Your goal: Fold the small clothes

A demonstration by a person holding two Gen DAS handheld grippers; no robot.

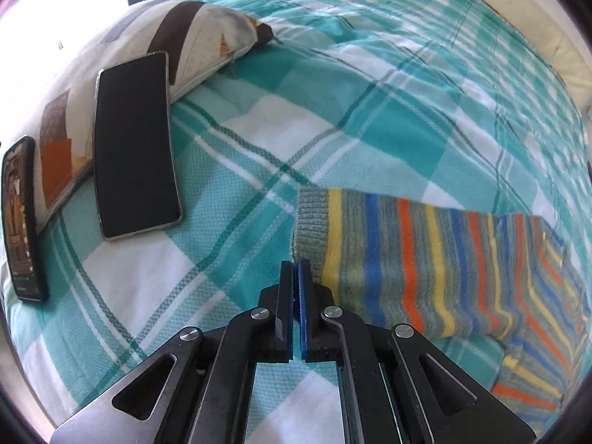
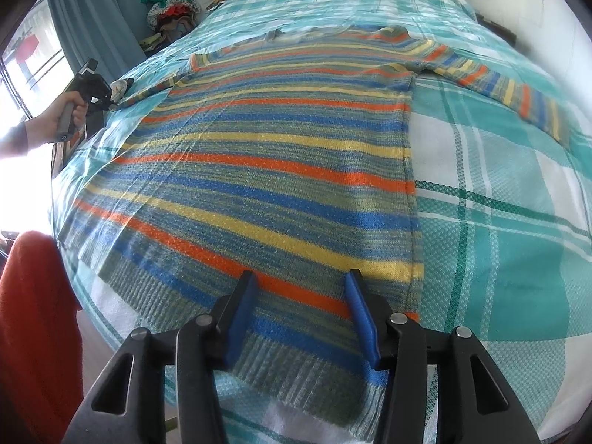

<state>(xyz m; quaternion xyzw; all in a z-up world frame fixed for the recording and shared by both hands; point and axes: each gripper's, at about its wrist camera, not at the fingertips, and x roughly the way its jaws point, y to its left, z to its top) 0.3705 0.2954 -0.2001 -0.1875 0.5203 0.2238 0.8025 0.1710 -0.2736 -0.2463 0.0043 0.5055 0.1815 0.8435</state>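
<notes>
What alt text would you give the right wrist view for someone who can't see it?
A striped knit sweater lies spread flat on a teal plaid bedspread, with the open right gripper poised over its ribbed hem, not gripping it. At far left, a hand holds the left gripper by the sweater's other sleeve.

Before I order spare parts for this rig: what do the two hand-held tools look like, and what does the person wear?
Both are black linkage frames with triangular cut-outs and round silver pivot pins. The left tool has narrow black fingers, one faced with a blue pad. The right tool carries blue pads on both fingers. No cables show. The hand on the left tool's grey handle has a dark cuff at the wrist.
</notes>
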